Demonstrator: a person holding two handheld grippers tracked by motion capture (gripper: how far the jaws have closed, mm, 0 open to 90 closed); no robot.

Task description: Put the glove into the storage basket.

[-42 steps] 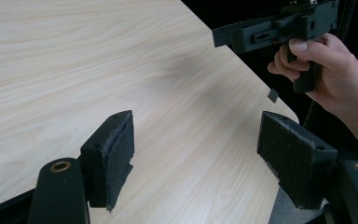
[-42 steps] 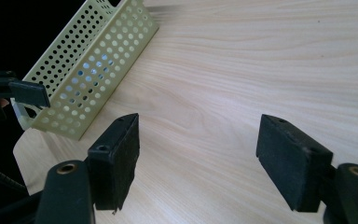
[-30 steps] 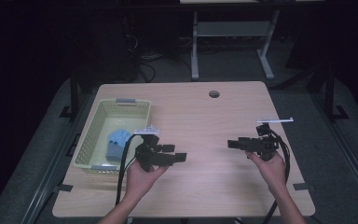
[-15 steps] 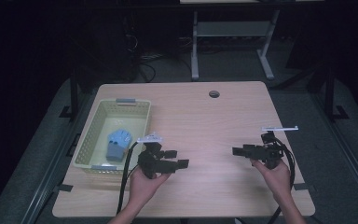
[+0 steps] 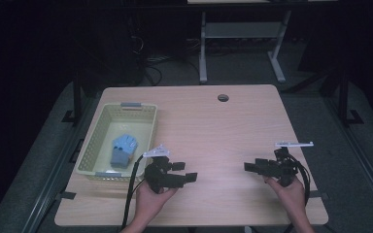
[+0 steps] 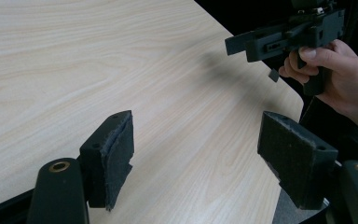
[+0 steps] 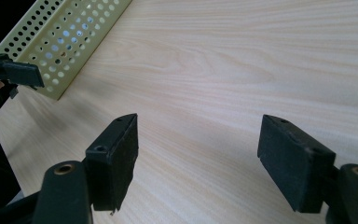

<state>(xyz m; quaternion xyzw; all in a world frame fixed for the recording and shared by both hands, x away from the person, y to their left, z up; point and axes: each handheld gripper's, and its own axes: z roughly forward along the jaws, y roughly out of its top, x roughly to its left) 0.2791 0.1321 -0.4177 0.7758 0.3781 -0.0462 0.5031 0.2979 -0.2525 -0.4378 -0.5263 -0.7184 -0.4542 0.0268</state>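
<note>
I hold my left tool (image 5: 190,176) and right tool (image 5: 250,166) released, empty, over the near light wooden desk (image 5: 213,126).

A light wood-grain table (image 5: 213,121) with rounded corners stands on a dark floor. A small round hole (image 5: 223,97) sits near its far edge, about the middle. On the table's left side rests a pale yellow perforated basket (image 5: 93,145), rectangular, with its long side running away from the person; its near end lies close to the front left of the table. In the right gripper view a corner of the basket's wall (image 7: 60,37) meets the tabletop. The rest of the tabletop is bare wood.
</note>
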